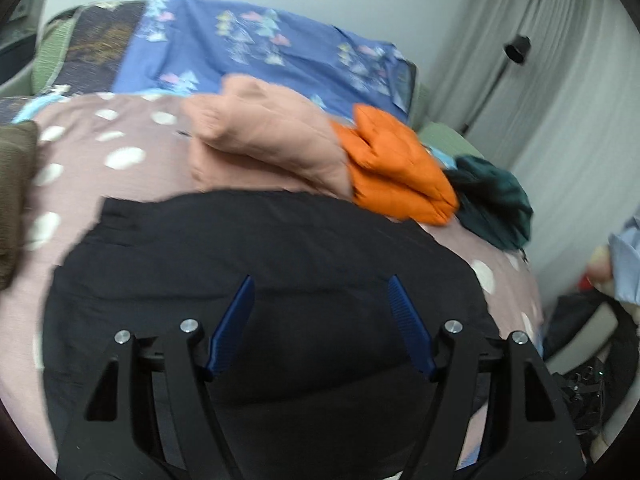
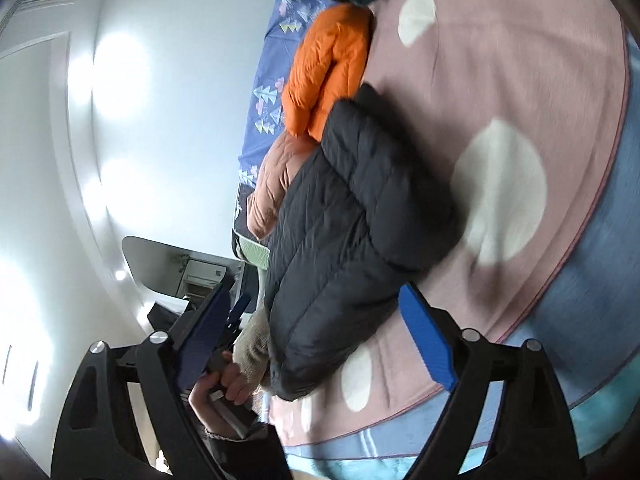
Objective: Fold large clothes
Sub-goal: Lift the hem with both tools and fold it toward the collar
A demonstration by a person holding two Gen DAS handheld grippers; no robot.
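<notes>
A black quilted puffer jacket (image 2: 352, 216) is lying folded on the mauve bedspread with white dots (image 2: 520, 80), near the bed's front edge. Behind it, toward the wall-side edge, a peach padded garment (image 1: 260, 136), an orange padded garment (image 1: 396, 168) and a dark green crumpled garment (image 1: 496, 204) are sitting in a row, touching one another. The left gripper (image 1: 322, 320) is hovering over the black jacket, fingers apart, nothing between them. The right gripper (image 2: 316, 340) is standing wide apart too, holding nothing. Bare bedspread is lying open beside the jacket. Motion blur is softening both views; a brown cloth (image 1: 14, 200) is being cut off at the frame edge.
</notes>
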